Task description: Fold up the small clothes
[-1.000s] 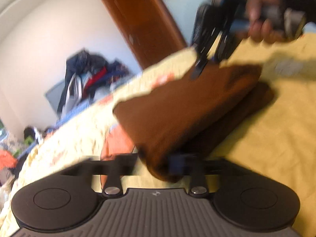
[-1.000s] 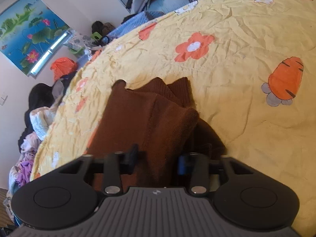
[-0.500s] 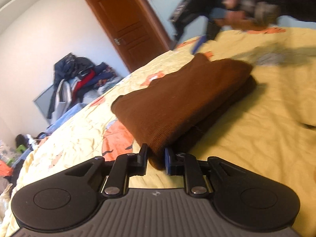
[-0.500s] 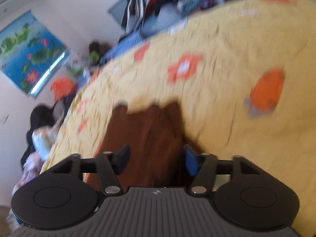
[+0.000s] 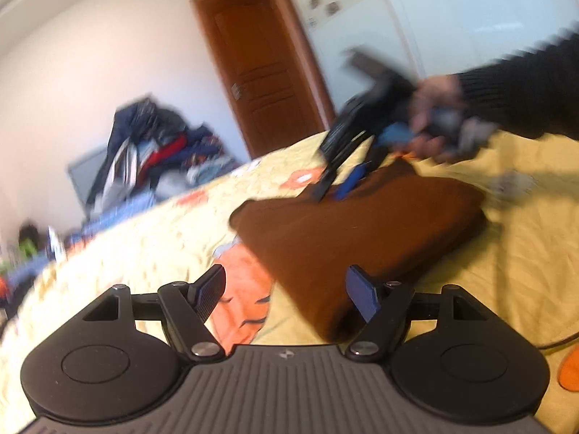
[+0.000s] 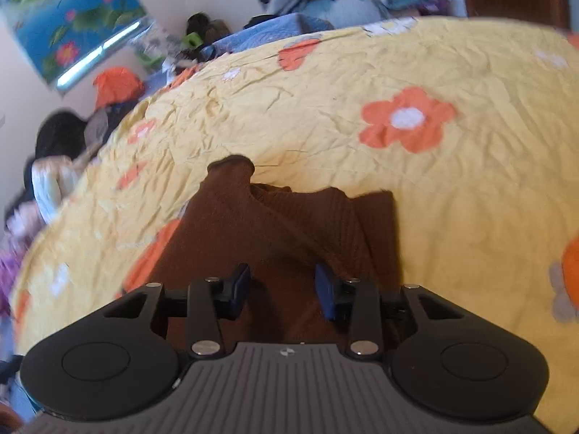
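My left hand-held gripper (image 5: 286, 291) gapes wide, empty; the folded brown garment (image 5: 362, 231) lies just ahead-right, lengthwise toward my right hand-held gripper (image 6: 282, 289), narrower, empty.

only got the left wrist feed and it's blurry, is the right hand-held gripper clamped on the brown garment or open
Observer: Open. The right hand-held gripper has its jaws apart over the brown garment, nothing pinched.
Operator: any loose bits at the far end
Observer: Yes, a small rounded flap pokes out past the far edge onto the yellow bedspread.
Operator: what's past the bed that side
Observer: A blue lotus picture on the wall, with clothes heaped below it.
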Demonstrator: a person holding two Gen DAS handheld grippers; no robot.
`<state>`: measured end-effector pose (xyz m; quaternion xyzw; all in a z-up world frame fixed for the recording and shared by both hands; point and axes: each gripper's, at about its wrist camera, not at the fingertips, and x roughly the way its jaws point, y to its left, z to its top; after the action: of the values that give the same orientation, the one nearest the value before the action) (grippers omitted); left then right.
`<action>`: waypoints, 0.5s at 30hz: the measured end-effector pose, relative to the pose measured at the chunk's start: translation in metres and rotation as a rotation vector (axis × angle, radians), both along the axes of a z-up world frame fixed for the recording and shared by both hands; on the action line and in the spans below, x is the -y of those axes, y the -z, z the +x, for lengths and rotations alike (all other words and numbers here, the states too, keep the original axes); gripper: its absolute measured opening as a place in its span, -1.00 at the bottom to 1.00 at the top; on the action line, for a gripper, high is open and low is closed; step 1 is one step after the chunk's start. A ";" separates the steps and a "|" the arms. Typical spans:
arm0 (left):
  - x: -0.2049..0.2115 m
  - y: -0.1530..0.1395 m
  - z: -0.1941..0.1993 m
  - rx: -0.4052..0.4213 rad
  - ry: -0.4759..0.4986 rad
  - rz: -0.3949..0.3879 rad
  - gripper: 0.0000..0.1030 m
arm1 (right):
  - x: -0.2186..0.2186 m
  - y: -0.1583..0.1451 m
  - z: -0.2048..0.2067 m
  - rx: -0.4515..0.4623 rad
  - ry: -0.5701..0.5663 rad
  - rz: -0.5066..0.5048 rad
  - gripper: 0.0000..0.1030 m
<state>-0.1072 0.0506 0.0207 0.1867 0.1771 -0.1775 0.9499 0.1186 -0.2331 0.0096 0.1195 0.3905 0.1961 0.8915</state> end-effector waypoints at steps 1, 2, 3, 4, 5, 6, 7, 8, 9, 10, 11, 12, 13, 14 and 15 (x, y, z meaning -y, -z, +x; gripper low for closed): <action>-0.007 -0.002 0.013 -0.032 -0.022 -0.040 0.44 | 0.006 -0.005 -0.005 -0.020 0.012 0.048 -0.04; -0.016 -0.004 0.033 -0.078 -0.047 -0.106 0.44 | 0.013 -0.011 -0.009 -0.010 0.018 0.087 0.15; -0.024 -0.004 0.053 -0.129 -0.067 -0.171 0.44 | 0.019 -0.018 -0.013 0.022 0.033 0.102 0.46; -0.033 -0.003 0.080 -0.201 -0.098 -0.251 0.43 | 0.024 -0.025 -0.015 0.058 0.068 0.092 0.61; -0.040 -0.001 0.108 -0.273 -0.130 -0.316 0.42 | 0.029 -0.030 -0.011 0.079 0.108 0.058 0.75; -0.045 0.003 0.133 -0.335 -0.149 -0.371 0.41 | 0.032 -0.030 -0.004 0.070 0.130 0.021 0.73; -0.048 0.007 0.154 -0.380 -0.158 -0.419 0.40 | 0.033 -0.028 0.004 0.040 0.133 0.002 0.72; -0.050 0.012 0.178 -0.436 -0.162 -0.467 0.40 | 0.034 -0.021 0.016 -0.003 0.127 -0.005 0.68; -0.049 0.018 0.200 -0.497 -0.162 -0.502 0.40 | 0.034 -0.015 0.025 -0.038 0.116 -0.003 0.67; -0.048 0.024 0.218 -0.559 -0.160 -0.532 0.39 | 0.032 -0.009 0.033 -0.061 0.102 -0.006 0.67; -0.045 0.027 0.233 -0.573 -0.166 -0.567 0.38 | 0.028 -0.004 0.037 -0.075 0.087 -0.016 0.67; -0.043 0.028 0.245 -0.591 -0.168 -0.587 0.38 | 0.023 0.000 0.040 -0.082 0.073 -0.023 0.65; -0.040 0.028 0.257 -0.618 -0.153 -0.613 0.34 | 0.019 0.002 0.041 -0.059 0.057 -0.026 0.63; -0.036 0.032 0.268 -0.660 -0.131 -0.638 -0.30 | 0.016 0.003 0.042 -0.051 0.042 -0.026 0.39; -0.031 0.035 0.277 -0.697 -0.123 -0.640 -0.70 | 0.014 0.003 0.044 -0.048 0.029 -0.025 -0.12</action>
<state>0.1696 0.0820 -0.0144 -0.1966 0.4325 -0.2187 0.8523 0.1626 -0.2467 0.0064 0.1185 0.4124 0.1756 0.8860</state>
